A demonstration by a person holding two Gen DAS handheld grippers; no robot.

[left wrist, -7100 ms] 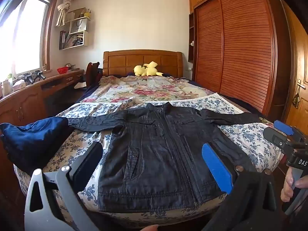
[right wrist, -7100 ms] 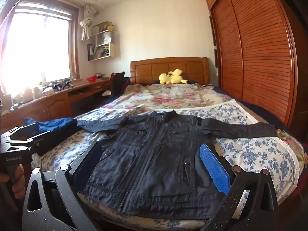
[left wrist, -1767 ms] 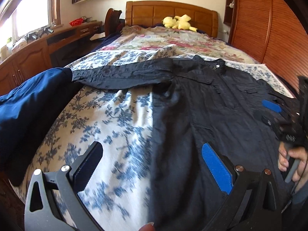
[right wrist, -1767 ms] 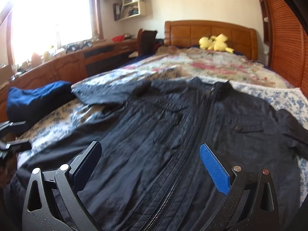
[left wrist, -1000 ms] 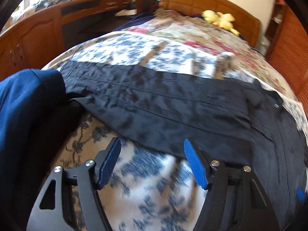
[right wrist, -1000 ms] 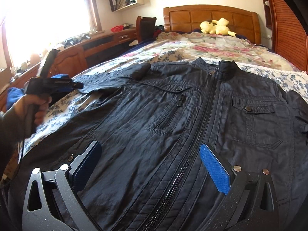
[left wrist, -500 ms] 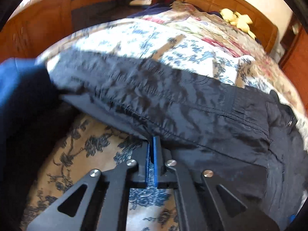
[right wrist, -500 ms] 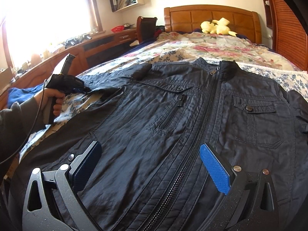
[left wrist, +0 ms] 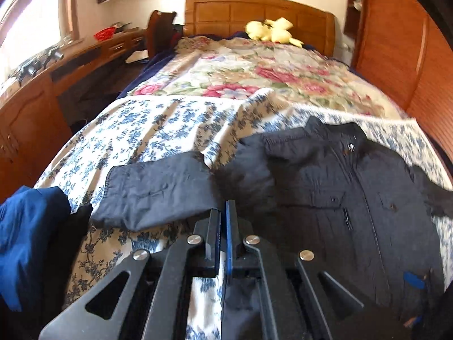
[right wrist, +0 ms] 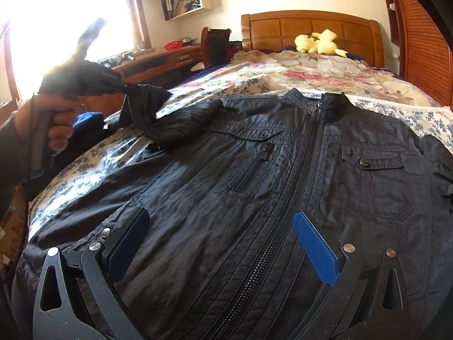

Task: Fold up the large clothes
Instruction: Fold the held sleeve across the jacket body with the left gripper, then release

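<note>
On the flowery bed (left wrist: 147, 124) lay the black jacket (right wrist: 254, 187), no words readable on it. Its sleeve (left wrist: 158, 189) was pinched in the tight-shut left gripper (left wrist: 223, 215). Over its front, the right gripper (right wrist: 220, 238) gaped wide, holding nothing

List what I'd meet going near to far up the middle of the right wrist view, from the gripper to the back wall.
right gripper → black jacket → blue-flowered sheet → pink floral quilt → yellow plush toy → wooden headboard
</note>
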